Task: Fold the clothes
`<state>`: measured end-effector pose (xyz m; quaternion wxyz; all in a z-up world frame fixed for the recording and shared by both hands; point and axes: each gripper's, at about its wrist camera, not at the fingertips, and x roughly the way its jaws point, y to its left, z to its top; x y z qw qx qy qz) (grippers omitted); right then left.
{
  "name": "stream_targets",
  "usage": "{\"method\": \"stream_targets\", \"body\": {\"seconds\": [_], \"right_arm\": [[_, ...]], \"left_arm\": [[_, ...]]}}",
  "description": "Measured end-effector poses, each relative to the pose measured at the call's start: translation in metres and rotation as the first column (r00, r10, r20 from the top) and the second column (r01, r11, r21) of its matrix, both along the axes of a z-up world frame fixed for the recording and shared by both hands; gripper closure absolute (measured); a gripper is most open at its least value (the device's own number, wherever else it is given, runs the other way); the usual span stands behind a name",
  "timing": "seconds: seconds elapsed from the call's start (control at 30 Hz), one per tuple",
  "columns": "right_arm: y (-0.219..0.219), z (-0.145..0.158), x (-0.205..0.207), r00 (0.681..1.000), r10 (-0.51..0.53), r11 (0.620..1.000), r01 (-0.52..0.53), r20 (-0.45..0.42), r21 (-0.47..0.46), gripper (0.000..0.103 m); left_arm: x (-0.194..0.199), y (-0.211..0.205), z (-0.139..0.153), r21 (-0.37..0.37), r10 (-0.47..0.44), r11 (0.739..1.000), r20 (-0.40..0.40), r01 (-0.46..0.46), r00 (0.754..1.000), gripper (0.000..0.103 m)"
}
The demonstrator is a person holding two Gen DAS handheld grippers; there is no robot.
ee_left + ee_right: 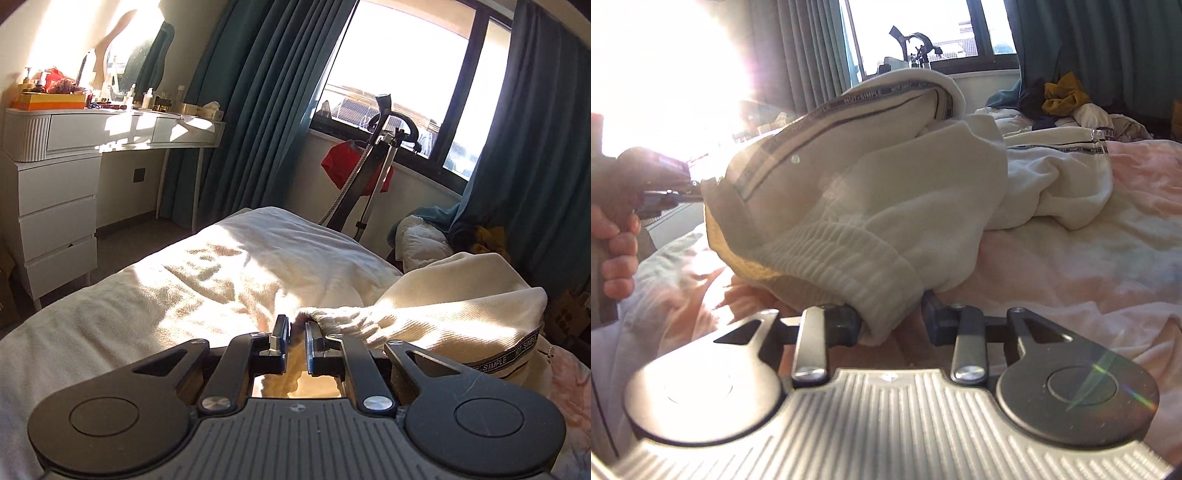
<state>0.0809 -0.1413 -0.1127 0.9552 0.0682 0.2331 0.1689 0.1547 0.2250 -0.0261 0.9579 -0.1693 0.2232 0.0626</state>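
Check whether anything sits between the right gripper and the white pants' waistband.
Nothing visible does. The right gripper already has the ribbed waistband of the white pants between its fingers; only bare bedding lies around it.

You've got cream sweatpants bunched on the pink bed cover, ribbed elastic waistband nearest you, a dark "NOT SIMPLE" tape stripe along the lifted leg seam, the other leg trailing crumpled and flat toward the right.
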Motion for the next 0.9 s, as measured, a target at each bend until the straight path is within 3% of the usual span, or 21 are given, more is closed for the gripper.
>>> {"method": "stream_targets", "body": {"seconds": [0.13, 0.2, 0.27, 0.37, 0.53, 0.63, 0.77, 0.9], "right_arm": [[-0.004, 0.018, -0.010, 0.998, -0.029, 1.000, 0.028, 0.061, 0.014, 0.076], [-0.008, 0.026, -0.017, 0.995, -0.057, 0.998, 0.055, 0.083, 0.016, 0.079], [-0.013, 0.034, -0.023, 0.990, -0.085, 0.996, 0.084, 0.108, 0.016, 0.081], [-0.020, 0.044, -0.033, 0.984, -0.123, 0.992, 0.123, 0.130, 0.009, 0.083], [-0.034, 0.048, -0.039, 0.983, -0.162, 0.987, 0.161, 0.085, 0.012, 0.084], [-0.040, 0.043, -0.038, 0.986, -0.164, 0.986, 0.162, 0.043, 0.044, 0.084], [-0.041, 0.039, -0.037, 0.986, -0.159, 0.986, 0.156, 0.041, 0.054, 0.083], [-0.039, 0.034, -0.035, 0.984, -0.177, 0.984, 0.176, 0.030, 0.034, 0.082]], "left_arm": [[-0.017, -0.001, 0.006, -0.048, -0.017, 0.999, -0.044, 0.015, 0.999, 0.072], [-0.029, 0.004, 0.004, -0.114, -0.022, 0.993, -0.087, 0.012, 0.996, 0.058], [-0.042, 0.010, 0.002, -0.204, -0.026, 0.979, -0.122, 0.000, 0.992, 0.054], [-0.064, 0.020, 0.004, -0.355, -0.065, 0.935, -0.124, 0.017, 0.990, 0.051], [-0.096, 0.013, 0.002, -0.558, -0.129, 0.826, -0.047, 0.081, 0.991, 0.034], [-0.099, -0.006, -0.009, -0.587, -0.168, 0.804, -0.060, 0.101, 0.984, 0.031], [-0.082, -0.031, -0.024, -0.571, -0.238, 0.808, -0.087, 0.147, 0.967, 0.031], [-0.057, -0.043, -0.036, -0.561, -0.242, 0.814, -0.088, 0.153, 0.966, 0.034]]}}
